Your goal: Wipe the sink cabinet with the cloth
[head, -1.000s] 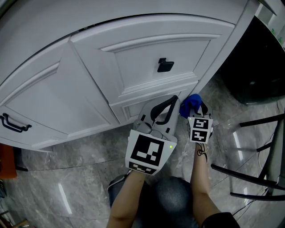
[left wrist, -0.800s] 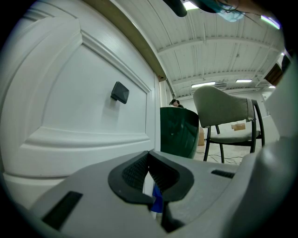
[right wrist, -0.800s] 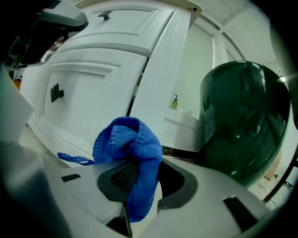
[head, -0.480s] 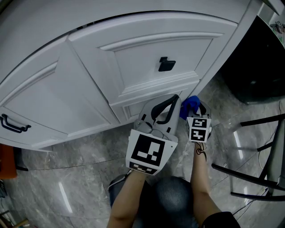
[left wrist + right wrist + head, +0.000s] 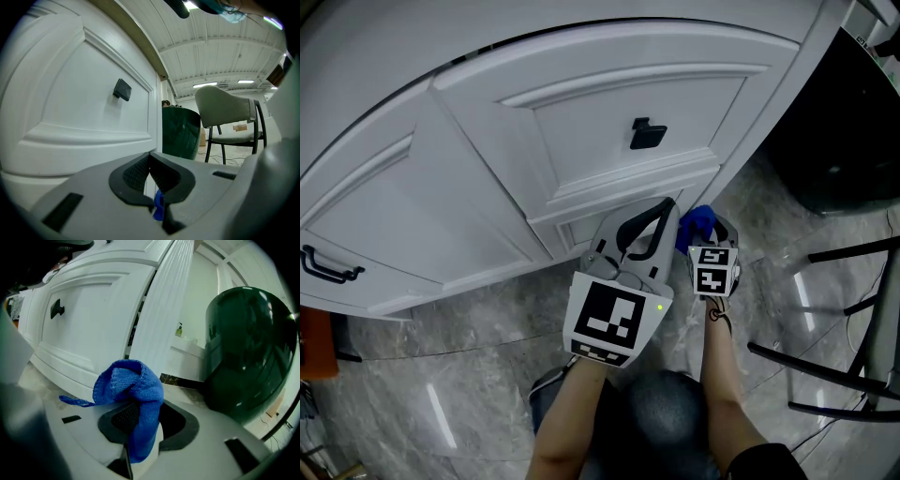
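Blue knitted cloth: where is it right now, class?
The blue knitted cloth is pinched in the right gripper, right of centre in the head view, close by the white sink cabinet's lower corner.

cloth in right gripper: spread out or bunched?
Bunched. The blue cloth is crumpled into a lump, pinched in the jaws of the right gripper, with one loose corner trailing left.

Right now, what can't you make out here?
- Head view: the right gripper covers most of the cloth; contact with the cabinet is unclear.
- Head view: a black frame is cut by the right edge.
- Left gripper view: a blue speck low in the shut left gripper is too small to name.
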Demonstrator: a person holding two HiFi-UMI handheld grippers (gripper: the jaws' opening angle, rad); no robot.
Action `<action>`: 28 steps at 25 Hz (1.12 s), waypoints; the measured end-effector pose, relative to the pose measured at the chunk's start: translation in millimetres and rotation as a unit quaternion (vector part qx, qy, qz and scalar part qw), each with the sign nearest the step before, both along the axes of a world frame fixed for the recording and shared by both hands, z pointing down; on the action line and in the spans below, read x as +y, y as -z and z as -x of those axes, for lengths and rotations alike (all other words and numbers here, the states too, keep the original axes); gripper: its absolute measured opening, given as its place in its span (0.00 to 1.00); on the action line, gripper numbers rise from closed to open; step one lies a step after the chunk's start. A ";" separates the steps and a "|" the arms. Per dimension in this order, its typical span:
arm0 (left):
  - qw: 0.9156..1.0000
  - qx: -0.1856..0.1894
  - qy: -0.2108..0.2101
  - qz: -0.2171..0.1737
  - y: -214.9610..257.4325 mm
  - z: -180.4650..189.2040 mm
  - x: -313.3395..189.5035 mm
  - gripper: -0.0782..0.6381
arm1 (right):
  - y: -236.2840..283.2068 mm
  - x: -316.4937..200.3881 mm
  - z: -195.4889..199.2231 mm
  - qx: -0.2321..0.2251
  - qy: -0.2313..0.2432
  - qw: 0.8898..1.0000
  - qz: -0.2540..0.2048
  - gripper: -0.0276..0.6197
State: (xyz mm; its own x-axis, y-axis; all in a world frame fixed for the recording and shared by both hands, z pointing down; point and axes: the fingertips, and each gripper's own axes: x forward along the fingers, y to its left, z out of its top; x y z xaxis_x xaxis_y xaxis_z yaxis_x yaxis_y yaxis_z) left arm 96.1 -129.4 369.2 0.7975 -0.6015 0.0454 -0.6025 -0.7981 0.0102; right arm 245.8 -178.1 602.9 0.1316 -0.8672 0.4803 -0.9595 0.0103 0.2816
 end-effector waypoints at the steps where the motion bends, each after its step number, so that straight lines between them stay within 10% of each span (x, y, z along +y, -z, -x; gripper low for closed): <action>1: 1.000 0.000 0.000 0.000 -0.5 -0.3 -0.2 0.11 | -5.9 0.3 -0.6 0.000 -0.001 1.000 0.006 0.22; 18: 1.000 -0.006 -0.004 0.006 -11.9 -6.7 -6.1 0.11 | -56.2 -0.4 0.1 -0.049 -0.005 0.997 0.057 0.22; 28: 1.000 0.001 -0.007 0.002 -11.7 -13.8 -10.9 0.11 | -36.8 19.7 -1.5 -0.200 -0.011 0.978 0.048 0.22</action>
State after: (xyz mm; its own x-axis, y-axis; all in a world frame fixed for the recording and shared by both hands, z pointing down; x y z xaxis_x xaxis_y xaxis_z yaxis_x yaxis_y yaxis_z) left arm 109.9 -140.3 380.8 0.8055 -0.5907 0.0467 -0.5918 -0.8059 0.0143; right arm 247.3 -158.4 639.7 -0.0658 -0.8150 0.5757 -0.9929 -0.0037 -0.1186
